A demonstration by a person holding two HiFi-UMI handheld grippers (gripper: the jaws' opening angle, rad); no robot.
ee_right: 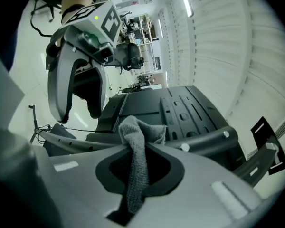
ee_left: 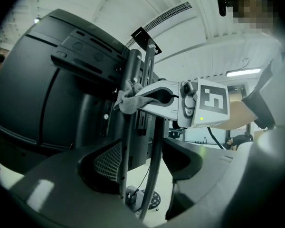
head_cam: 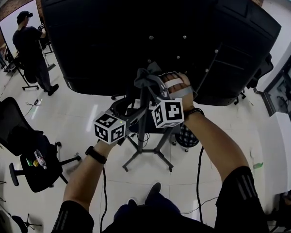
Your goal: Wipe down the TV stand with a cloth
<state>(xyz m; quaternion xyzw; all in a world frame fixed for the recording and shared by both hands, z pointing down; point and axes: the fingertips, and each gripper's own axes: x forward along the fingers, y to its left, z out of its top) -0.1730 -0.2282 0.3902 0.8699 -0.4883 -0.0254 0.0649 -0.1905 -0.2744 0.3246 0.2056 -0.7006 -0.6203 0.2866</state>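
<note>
The TV stand is a black metal frame on splayed legs, carrying a big black TV seen from behind. My right gripper is shut on a grey cloth and holds it against the stand's upright just under the TV. In the left gripper view the cloth bunches round the upright. The right gripper view has the cloth hanging out of the jaws onto a stand bar. My left gripper is open lower down, its jaws straddling the uprights.
A person stands at the far left by a whiteboard. A black office chair with items on its seat is at the lower left. Cables trail over the white floor beside the stand's legs. Another chair is at the right.
</note>
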